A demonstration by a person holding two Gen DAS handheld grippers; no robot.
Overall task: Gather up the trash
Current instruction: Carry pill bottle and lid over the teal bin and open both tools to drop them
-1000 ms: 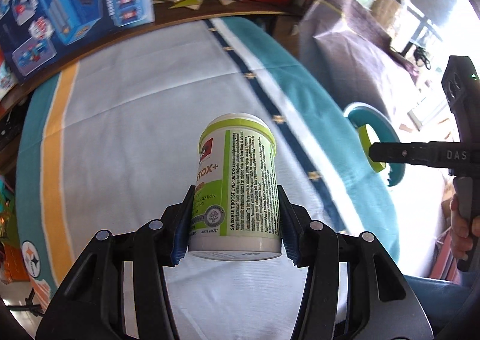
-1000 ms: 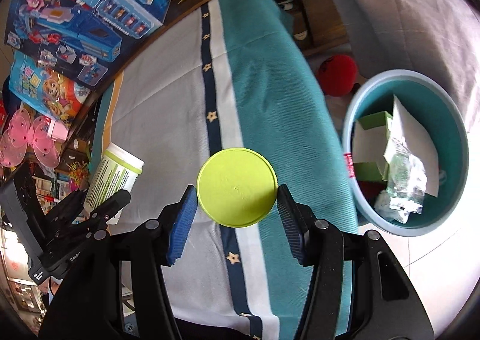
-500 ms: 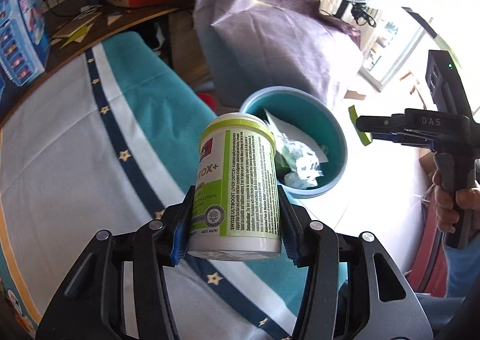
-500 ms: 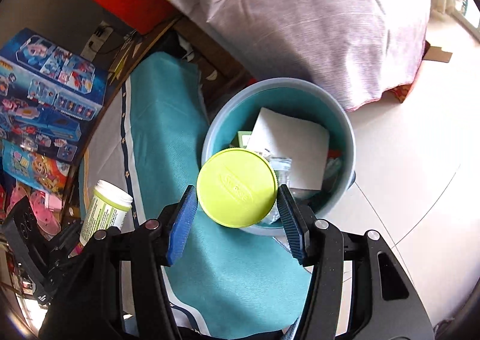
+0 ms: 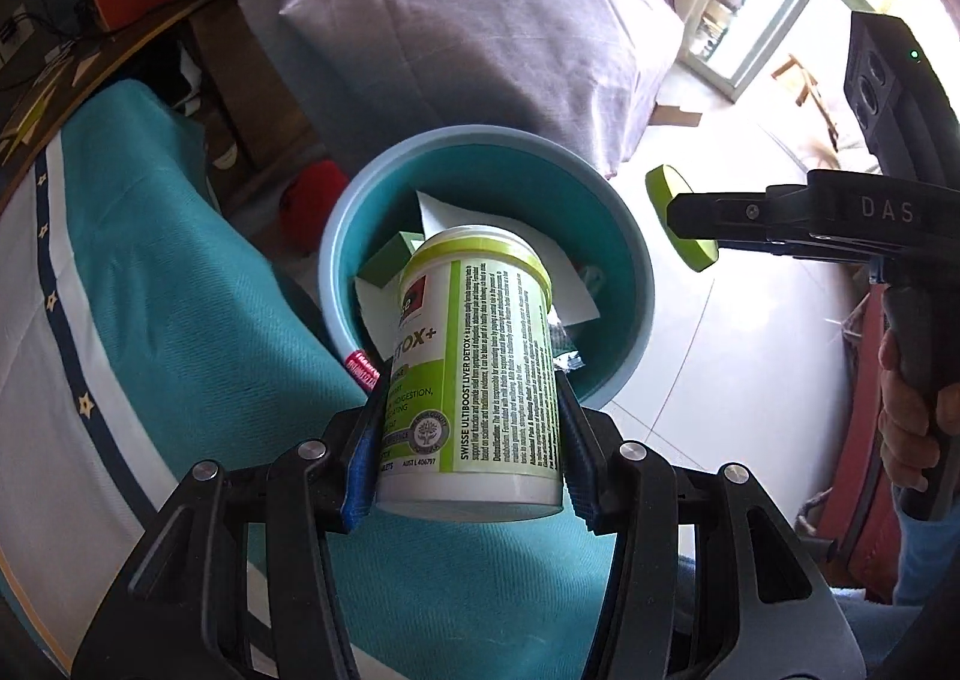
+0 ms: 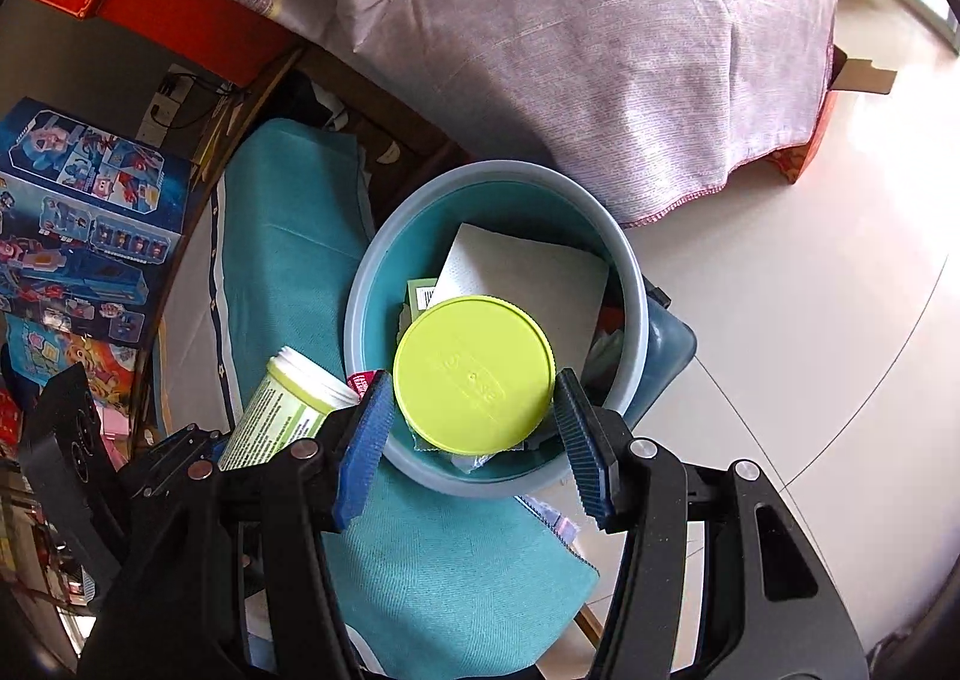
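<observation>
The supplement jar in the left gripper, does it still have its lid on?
No, the supplement jar is open-topped in the left gripper; the right gripper holds the green lid.

**op:** From my feed the bin (image 6: 360, 284) is teal inside with a paler blue-grey rim. The lid (image 6: 474, 374) is plain lime green.

**reply:** And the bottle (image 5: 480, 380)?

**op:** White, lime-green label panels, black print, green band at the neck. The cloth (image 5: 180, 320) under it is teal with a white stripe and a navy one dotted with little gold stars. Gripper pads (image 6: 366, 428) are blue.
</observation>
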